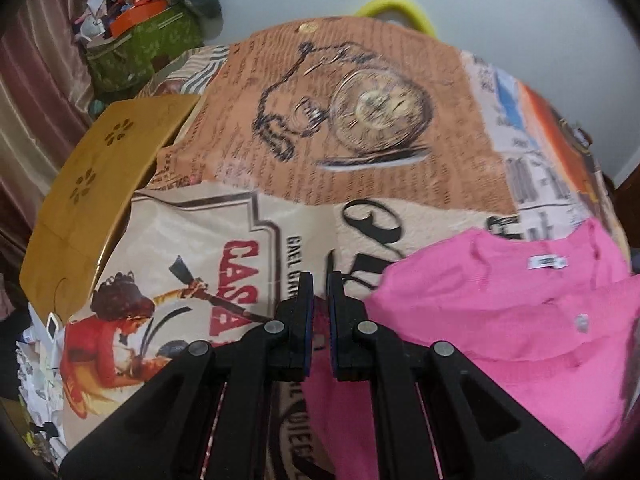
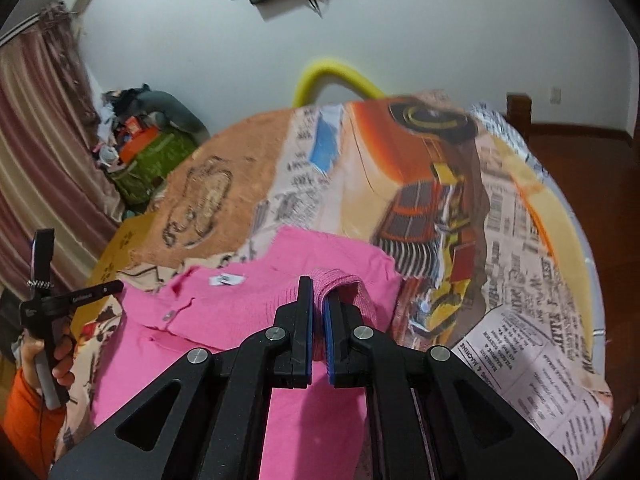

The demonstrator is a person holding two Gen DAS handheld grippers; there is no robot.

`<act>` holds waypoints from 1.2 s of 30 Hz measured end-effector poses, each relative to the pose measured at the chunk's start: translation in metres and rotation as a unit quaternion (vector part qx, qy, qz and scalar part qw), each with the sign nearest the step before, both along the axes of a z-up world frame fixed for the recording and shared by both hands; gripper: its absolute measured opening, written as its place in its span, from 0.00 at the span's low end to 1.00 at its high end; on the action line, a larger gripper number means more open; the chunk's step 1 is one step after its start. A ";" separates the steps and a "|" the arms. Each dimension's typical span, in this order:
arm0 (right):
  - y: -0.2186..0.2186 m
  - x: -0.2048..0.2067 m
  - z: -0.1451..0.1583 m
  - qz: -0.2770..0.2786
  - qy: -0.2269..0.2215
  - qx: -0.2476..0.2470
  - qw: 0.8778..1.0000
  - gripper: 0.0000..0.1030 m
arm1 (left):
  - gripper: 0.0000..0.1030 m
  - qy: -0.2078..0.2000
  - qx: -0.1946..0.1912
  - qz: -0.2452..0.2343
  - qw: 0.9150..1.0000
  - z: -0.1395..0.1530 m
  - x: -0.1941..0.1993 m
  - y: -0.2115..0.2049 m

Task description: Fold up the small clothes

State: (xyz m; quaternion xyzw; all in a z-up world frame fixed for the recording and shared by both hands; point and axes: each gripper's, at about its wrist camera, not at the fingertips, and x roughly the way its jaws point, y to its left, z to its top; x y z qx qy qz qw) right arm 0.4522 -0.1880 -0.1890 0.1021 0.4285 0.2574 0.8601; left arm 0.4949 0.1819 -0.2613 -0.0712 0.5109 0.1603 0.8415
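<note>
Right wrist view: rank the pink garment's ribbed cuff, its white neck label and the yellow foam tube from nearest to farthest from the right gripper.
1. Ribbed cuff, pinched in the right gripper.
2. White neck label, up-left on the garment.
3. Yellow foam tube, beyond the table's far edge.

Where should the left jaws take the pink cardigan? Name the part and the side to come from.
Grip the near hem edge of the pink cardigan, on the side opposite the ribbed fold that the right gripper pinches. Come in low from the near side: the cardigan lies flat on the printed cloth, collar label facing away, so probably only its edge offers a bite.
</note>
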 end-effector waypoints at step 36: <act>-0.019 -0.149 -0.021 0.085 -0.012 -0.080 0.993 0.04 | 0.05 0.010 -0.033 -0.117 0.993 0.007 -0.185 -0.060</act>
